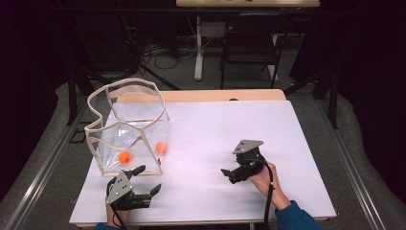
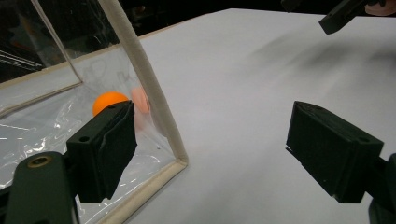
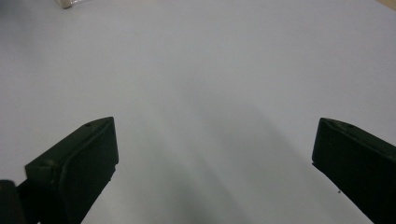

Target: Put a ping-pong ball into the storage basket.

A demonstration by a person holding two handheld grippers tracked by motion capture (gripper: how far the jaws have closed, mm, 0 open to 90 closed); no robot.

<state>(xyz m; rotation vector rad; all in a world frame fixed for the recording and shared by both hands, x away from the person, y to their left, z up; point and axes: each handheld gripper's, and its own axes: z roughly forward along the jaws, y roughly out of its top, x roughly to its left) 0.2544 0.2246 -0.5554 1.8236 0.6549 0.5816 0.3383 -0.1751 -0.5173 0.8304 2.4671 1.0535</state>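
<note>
Right now both grippers idle, empty: the left gripper [image 1: 146, 179] gapes wide just beside the clear bag's [image 1: 125, 136] near corner, the right gripper [image 1: 228, 173] equally wide, well apart from it. Two orange balls [image 1: 125, 156] lie inside the bag. Next probably means reaching in through its rim.

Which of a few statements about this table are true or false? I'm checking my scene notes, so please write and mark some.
1. Two orange balls lie inside the clear plastic bag with cream trim. True.
2. The left gripper is shut on the bag's trim. False: its jaws stand open beside the bag's near corner, holding nothing.
3. The right gripper holds an orange ball. False: its jaws are open over the bare white tabletop.
4. The bag stands at the table's left side, its mouth open upward. True.
</note>
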